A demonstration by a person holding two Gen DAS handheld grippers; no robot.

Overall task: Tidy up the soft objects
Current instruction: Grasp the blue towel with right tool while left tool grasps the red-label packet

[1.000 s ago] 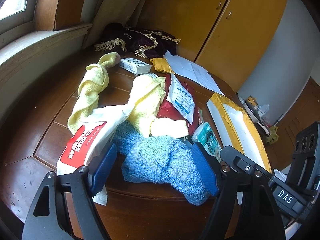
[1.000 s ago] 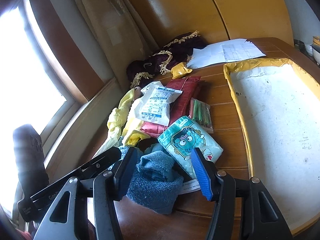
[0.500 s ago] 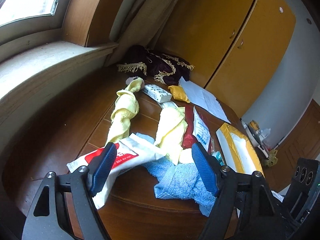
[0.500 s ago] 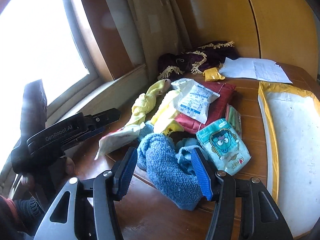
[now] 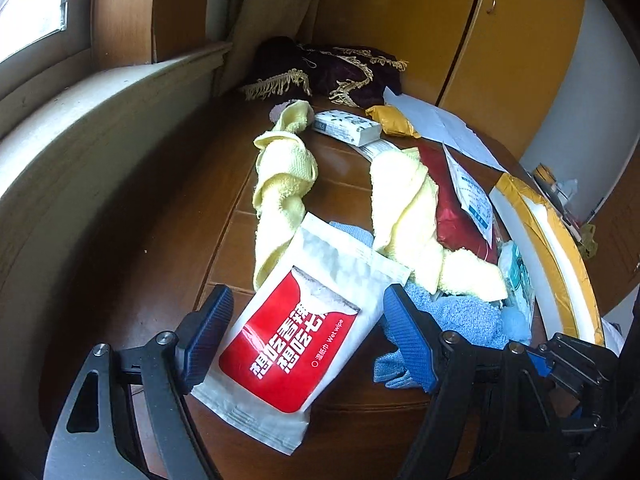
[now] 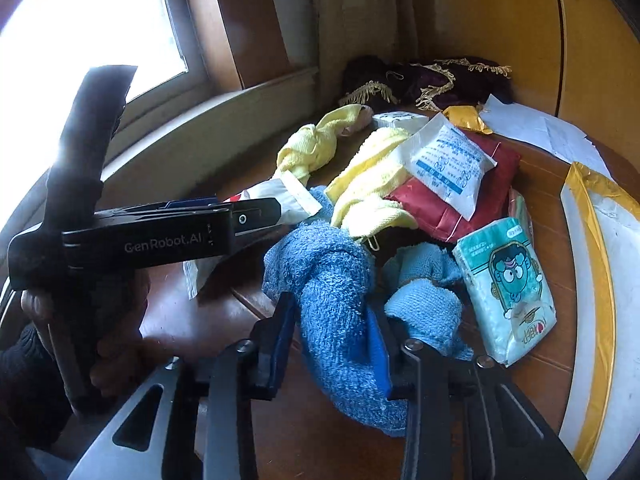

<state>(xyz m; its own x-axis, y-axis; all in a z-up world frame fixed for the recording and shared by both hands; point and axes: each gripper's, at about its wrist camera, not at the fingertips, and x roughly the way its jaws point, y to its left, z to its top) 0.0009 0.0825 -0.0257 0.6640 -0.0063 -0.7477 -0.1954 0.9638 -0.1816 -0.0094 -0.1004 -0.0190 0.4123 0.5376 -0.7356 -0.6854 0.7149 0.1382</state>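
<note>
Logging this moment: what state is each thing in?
Left claw: open, straddling the wet wipe pack.
Right claw: shut on the blue towel.
Blue towel: bunched.
Yellow towel: twisted, lying loose.
Cupboard doors: closed.

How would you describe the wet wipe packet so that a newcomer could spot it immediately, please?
Start at the round wooden table under the window and go to its near edge. There a flat white packet lies between the open fingers of the left tool, overlapping a yellow towel. It alone has a big red panel printed "Wet wipe".
</note>
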